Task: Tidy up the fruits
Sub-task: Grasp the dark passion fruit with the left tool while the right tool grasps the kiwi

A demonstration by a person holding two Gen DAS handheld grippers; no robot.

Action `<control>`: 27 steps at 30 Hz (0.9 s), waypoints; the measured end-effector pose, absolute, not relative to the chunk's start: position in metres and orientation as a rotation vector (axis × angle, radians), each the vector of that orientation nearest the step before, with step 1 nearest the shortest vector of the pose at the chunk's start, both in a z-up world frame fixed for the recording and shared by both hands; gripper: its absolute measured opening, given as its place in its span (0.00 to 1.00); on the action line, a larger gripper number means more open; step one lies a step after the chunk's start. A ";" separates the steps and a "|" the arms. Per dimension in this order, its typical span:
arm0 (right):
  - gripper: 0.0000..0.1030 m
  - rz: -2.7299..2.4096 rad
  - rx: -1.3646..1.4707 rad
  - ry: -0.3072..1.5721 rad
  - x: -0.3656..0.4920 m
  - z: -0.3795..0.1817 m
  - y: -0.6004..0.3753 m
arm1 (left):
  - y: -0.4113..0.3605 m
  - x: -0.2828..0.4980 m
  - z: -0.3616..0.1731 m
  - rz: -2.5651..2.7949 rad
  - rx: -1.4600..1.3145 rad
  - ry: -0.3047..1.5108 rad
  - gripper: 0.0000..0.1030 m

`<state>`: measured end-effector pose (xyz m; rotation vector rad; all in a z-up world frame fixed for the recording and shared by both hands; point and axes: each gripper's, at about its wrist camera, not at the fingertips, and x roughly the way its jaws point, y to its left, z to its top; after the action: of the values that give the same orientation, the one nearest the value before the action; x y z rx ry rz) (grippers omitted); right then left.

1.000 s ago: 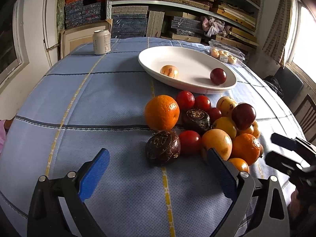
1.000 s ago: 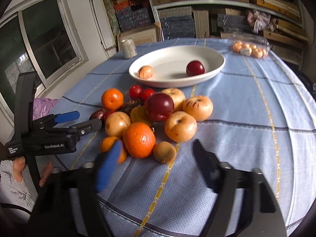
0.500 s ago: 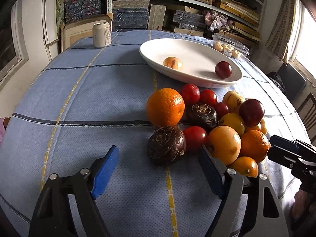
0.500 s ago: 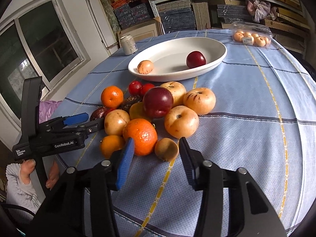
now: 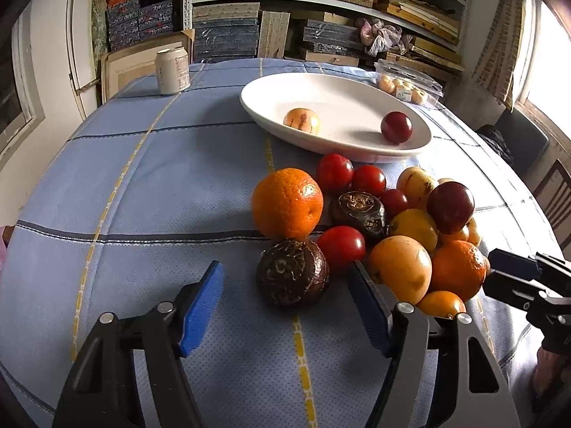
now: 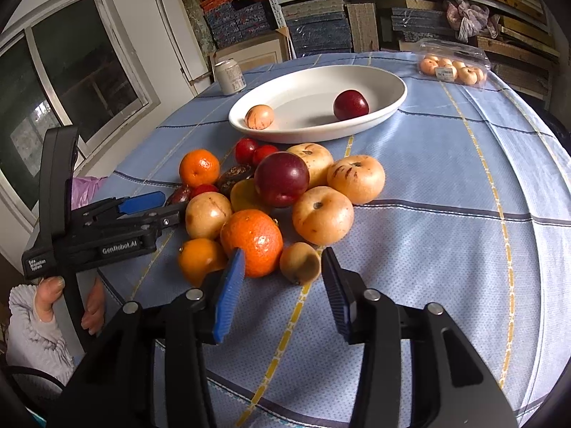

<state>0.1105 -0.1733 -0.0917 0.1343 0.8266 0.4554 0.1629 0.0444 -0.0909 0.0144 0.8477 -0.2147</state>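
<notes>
Your left gripper (image 5: 287,281) points down at the near edge of the fruit pile, and its jaws are closing around the dark wrinkled fruit (image 5: 292,273), which sits on the blue tablecloth (image 5: 142,185) between the two blue pads. Neither pad presses on it: there is a clear gap on the left side, and the right pad stands just beside the fruit, next to a red tomato (image 5: 340,246) and a yellow-orange fruit (image 5: 399,273). Directly beyond the dark fruit lies the large orange (image 5: 287,203). Your right gripper (image 6: 283,271) comes at the pile from the other side, its jaws closing too, with the small tan fruit (image 6: 299,263) between the fingertips. The right pad looks to be at the fruit's edge and the left pad is just short of it, beside a mandarin (image 6: 253,240), so you are not clamping it. The white oval dish (image 6: 374,114) stands beyond the pile and holds a pale streaked fruit (image 6: 259,116) and a dark red plum (image 6: 350,104), well apart from each other. A drink can (image 5: 172,70) and a clear plastic pack of fruit (image 6: 453,66) sit at the far side of the table.
</notes>
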 end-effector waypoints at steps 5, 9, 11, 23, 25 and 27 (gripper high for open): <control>0.39 0.447 0.134 0.843 0.111 -0.094 -0.173 | 0.040 0.168 -0.096 -0.229 0.021 0.877 0.41; 0.39 0.448 0.133 0.847 0.114 -0.095 -0.172 | 0.040 0.168 -0.095 -0.232 0.015 0.876 0.41; 0.39 0.440 0.120 0.848 0.117 -0.096 -0.171 | 0.041 0.168 -0.095 -0.235 0.009 0.877 0.41; 0.27 0.458 0.113 0.871 0.121 -0.100 -0.170 | 0.050 0.167 -0.092 -0.234 -0.033 0.860 0.41; 0.27 0.463 0.121 0.874 0.121 -0.100 -0.171 | 0.051 0.166 -0.091 -0.230 -0.040 0.853 0.41; 0.27 0.465 0.126 0.875 0.121 -0.100 -0.172 | 0.052 0.166 -0.091 -0.228 -0.043 0.853 0.41</control>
<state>0.1211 -0.1718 -0.1003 0.1259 0.8754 0.4647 0.1662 0.0517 -0.0915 -0.0429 0.8533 -0.2278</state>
